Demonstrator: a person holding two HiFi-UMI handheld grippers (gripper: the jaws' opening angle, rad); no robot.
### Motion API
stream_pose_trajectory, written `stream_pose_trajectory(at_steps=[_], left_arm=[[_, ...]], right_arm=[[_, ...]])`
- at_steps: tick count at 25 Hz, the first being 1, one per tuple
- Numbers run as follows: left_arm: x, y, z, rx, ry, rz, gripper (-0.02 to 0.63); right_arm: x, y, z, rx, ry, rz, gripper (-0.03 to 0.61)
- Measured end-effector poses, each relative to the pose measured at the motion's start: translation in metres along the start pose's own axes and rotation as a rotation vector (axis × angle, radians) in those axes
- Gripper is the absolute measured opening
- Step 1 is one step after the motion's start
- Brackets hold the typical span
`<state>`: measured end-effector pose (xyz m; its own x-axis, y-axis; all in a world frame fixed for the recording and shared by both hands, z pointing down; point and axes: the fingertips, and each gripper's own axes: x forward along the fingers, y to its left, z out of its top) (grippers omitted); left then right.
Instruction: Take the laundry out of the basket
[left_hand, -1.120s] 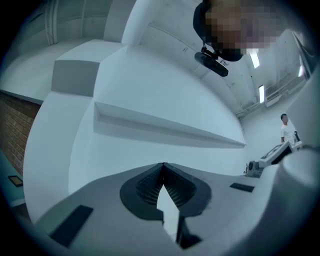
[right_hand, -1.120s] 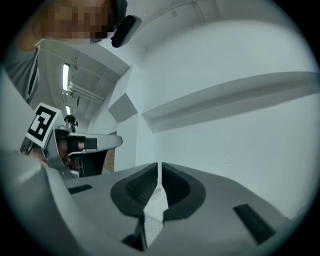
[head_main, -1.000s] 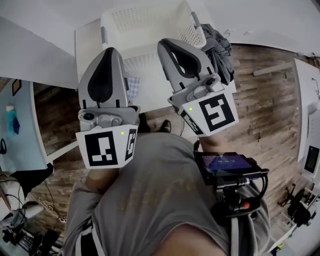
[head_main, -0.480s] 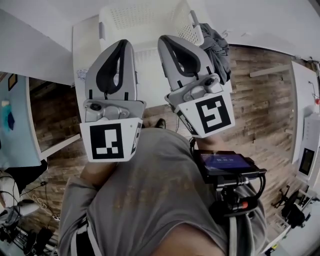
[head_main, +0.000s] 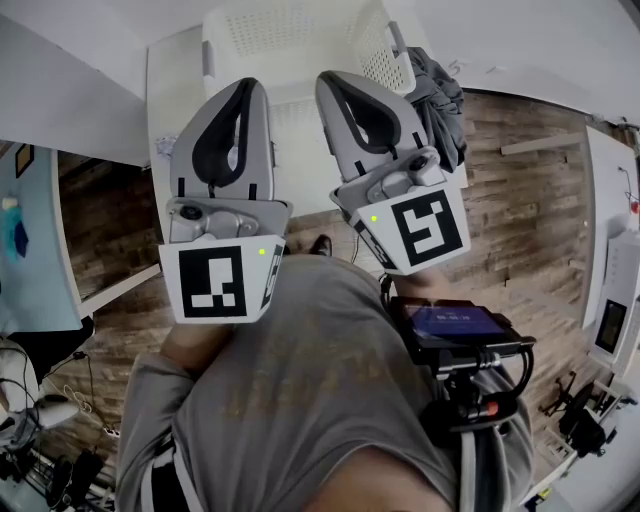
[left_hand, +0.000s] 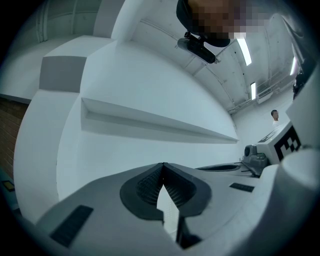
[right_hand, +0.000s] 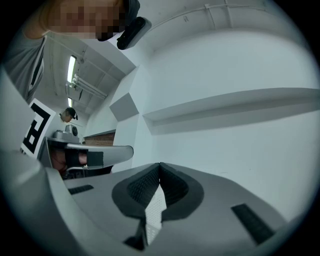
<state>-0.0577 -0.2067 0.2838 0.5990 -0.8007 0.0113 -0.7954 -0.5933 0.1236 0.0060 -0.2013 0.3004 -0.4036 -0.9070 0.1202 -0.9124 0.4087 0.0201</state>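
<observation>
I hold both tools up in front of my chest, side by side above the white tabletop (head_main: 176, 95). My left hand-held gripper (head_main: 247, 88) has its jaws pressed together: in the left gripper view the ribbed black pads meet at the tips (left_hand: 162, 166) and nothing sits between them. My right hand-held gripper (head_main: 328, 82) is pressed together too. In the right gripper view its pads touch at the tip (right_hand: 160, 165) with nothing pinched, and a white perforated surface shows through the narrow gap below them.

The white laundry basket (head_main: 290, 35) stands on the tabletop just past both sets of tips, its walls full of small holes. The laundry I can see is a bunched dark grey garment (head_main: 437, 95), just beside the basket's right wall at the edge of the tabletop, near my right tool. I cannot tell whether it hangs from the rim or only leans against it. Wooden floor (head_main: 520, 220) shows beyond it.
</observation>
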Motion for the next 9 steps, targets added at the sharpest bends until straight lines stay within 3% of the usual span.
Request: stream_pose_trajectory(at_steps=[9], left_arm=[[0.0074, 0.0048, 0.0008, -0.019, -0.008, -0.016, 0.008]], right_arm=[[0.0057, -0.0021, -0.0024, -0.005, 0.018, -0.009, 0.008]])
